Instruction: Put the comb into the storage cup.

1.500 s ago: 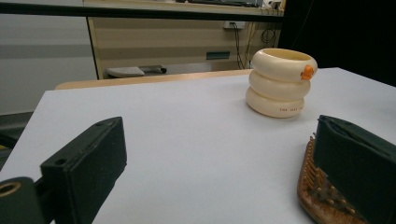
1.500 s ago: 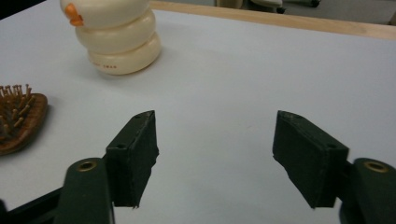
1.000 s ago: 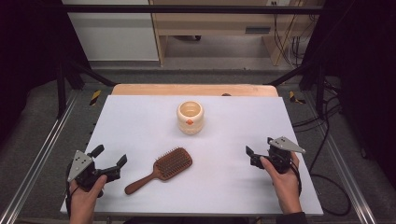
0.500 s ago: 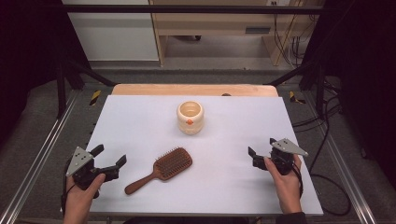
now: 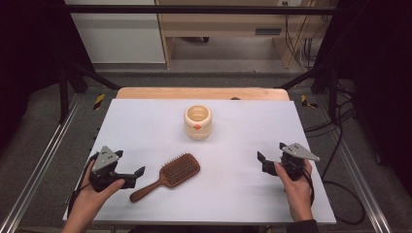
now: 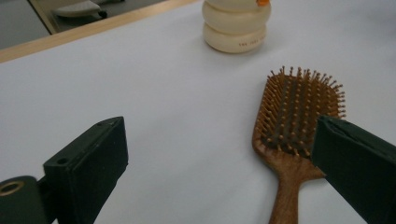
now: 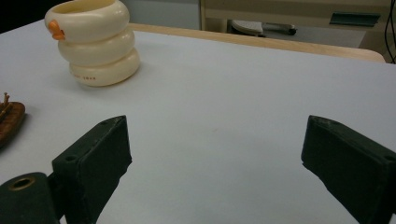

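Note:
A wooden paddle hairbrush (image 5: pixel 168 175) lies bristles up on the white table top (image 5: pixel 145 126), its handle pointing to the near left. A cream ribbed cup (image 5: pixel 197 121) with an orange mark stands upright behind it, at mid-table. My left gripper (image 5: pixel 130 164) is open just left of the brush handle and holds nothing. In the left gripper view the brush (image 6: pixel 299 116) lies ahead by the right jaw, and the cup (image 6: pixel 236 23) stands beyond. My right gripper (image 5: pixel 269 154) is open at the near right with nothing in it. In the right gripper view the cup (image 7: pixel 91 39) stands far left.
A wooden strip (image 5: pixel 201 93) runs along the table's far edge. Metal rails (image 5: pixel 39 165) flank the table on both sides, and cables (image 5: pixel 335 160) lie on the floor at the right. A wooden bench (image 5: pixel 228 24) stands beyond the table.
My left gripper has shifted a little to the right, closer to the brush handle. The right gripper has barely moved. Brush and cup are where they were.

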### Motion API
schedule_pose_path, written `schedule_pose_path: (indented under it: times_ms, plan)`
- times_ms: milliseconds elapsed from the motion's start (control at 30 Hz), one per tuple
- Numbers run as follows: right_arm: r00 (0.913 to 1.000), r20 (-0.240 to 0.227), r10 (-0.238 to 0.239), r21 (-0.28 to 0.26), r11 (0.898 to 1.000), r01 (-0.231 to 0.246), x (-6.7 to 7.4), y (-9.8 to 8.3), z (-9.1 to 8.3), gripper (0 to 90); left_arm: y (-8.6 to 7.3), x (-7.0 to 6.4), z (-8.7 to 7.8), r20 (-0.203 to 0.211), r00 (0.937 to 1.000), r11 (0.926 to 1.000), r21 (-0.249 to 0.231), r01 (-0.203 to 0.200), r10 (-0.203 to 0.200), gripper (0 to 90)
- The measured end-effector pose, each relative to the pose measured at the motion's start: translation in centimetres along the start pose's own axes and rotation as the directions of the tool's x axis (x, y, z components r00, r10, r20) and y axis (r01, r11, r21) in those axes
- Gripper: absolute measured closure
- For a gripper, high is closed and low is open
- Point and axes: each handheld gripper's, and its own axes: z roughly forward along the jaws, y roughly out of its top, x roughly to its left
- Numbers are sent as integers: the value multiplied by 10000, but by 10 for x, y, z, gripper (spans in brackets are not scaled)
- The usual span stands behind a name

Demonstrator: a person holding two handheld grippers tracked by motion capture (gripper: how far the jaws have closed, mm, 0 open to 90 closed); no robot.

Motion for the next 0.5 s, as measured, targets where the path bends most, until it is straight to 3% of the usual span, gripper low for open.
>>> schedule_pose_path:
  times_ms: [100,233,500]
  plan:
    - [9999,52,108,-38,9999,-107,-1,0,-1,82,12,-6,4,352,9989,9976,604,-329,308,39]
    - [9999,117,110,32,9999,-110,-1,-1,1,81,24,-12,9,739,9935,9888,1149,-950,869,39]
    - [9998,99,-174,104,9998,173,3,0,3,84,26,-18,21,1044,9902,9785,1750,-1096,922,47]
